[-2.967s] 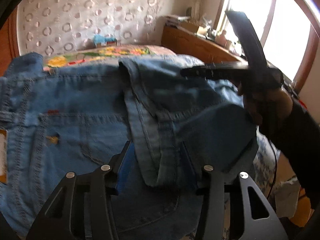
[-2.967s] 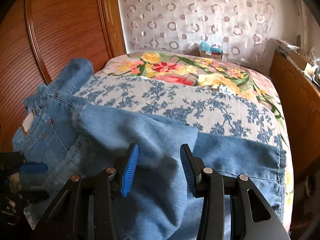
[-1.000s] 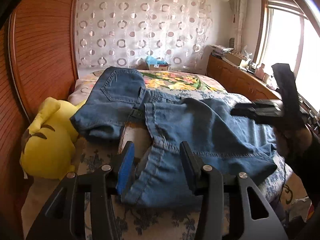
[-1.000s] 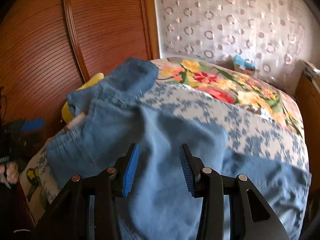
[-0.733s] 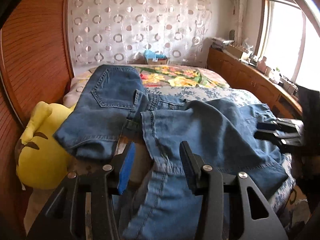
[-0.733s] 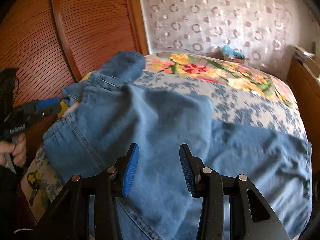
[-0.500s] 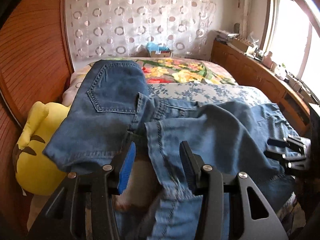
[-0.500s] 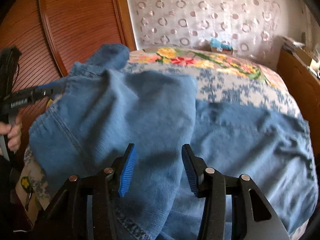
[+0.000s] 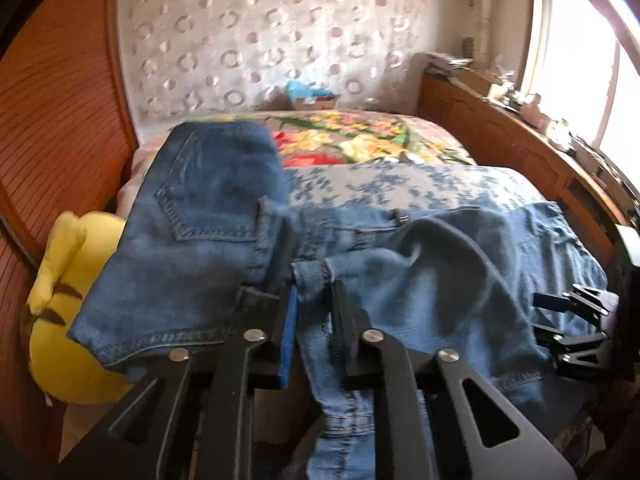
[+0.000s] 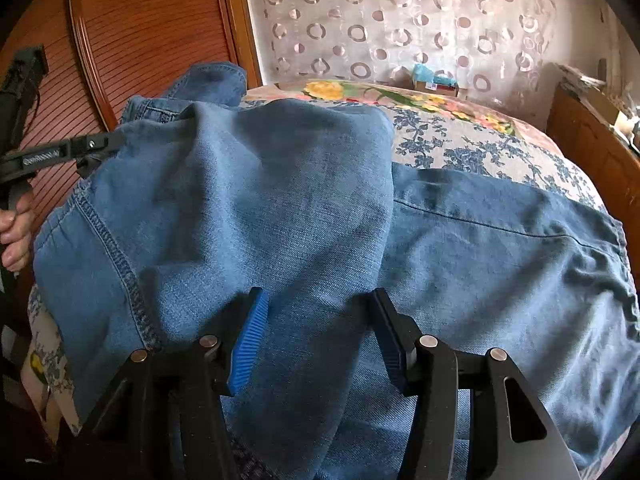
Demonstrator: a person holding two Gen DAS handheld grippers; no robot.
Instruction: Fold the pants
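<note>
Left wrist: left gripper (image 9: pixel 314 312) just clamped onto the hem of the pants (image 9: pixel 208 216), denim pinched between its 2 pads; pants lie on the bed (image 9: pixel 400 184) beside a yellow plush toy (image 9: pixel 60 320).
Right wrist: right gripper (image 10: pixel 320 332) has been widening — released, denim lies loose between its jaws.

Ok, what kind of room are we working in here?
Most likely a home bedroom: the jeans lie on a bed with a floral bedspread, a yellow plush toy sits beside it, and a patterned curtain hangs behind.
</note>
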